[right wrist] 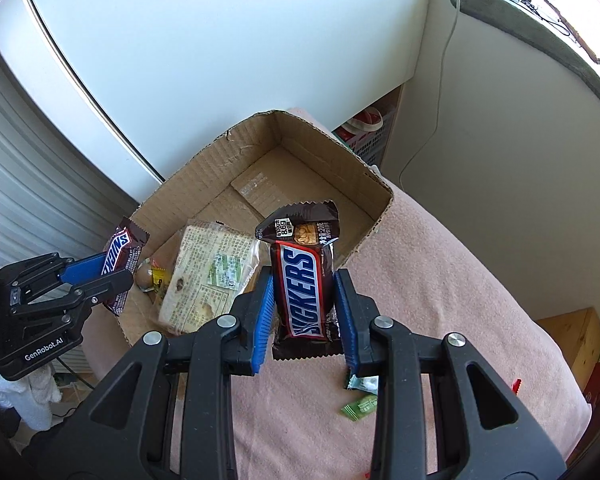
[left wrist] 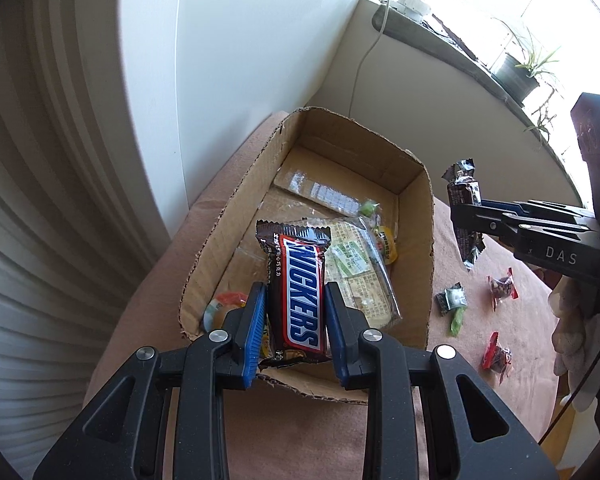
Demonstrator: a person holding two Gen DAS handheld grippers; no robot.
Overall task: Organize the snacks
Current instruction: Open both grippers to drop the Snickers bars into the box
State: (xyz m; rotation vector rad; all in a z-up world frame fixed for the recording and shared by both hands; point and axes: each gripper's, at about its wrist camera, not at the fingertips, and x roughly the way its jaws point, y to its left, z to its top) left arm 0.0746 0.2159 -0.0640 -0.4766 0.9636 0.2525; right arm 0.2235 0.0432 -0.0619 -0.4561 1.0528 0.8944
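My left gripper [left wrist: 296,308] is shut on a Snickers bar [left wrist: 298,292] and holds it upright over the near end of an open cardboard box [left wrist: 220,216]. My right gripper [right wrist: 305,304] is shut on a second Snickers bar [right wrist: 304,280] above the pink cloth, just right of the box [right wrist: 364,168]. Each gripper shows in the other's view: the right one [left wrist: 466,212] with its bar, the left one [right wrist: 104,276] with its bar. Inside the box lie a clear packet of crackers [right wrist: 204,276], a yellow candy [left wrist: 386,246] and an orange-wrapped sweet [left wrist: 224,304].
Loose small sweets lie on the pink cloth right of the box: a silver-green one [left wrist: 452,300], two red ones [left wrist: 502,286] [left wrist: 496,356], a green one [right wrist: 358,406]. A white wall and ribbed shutter stand to the left; a windowsill with plants is far right.
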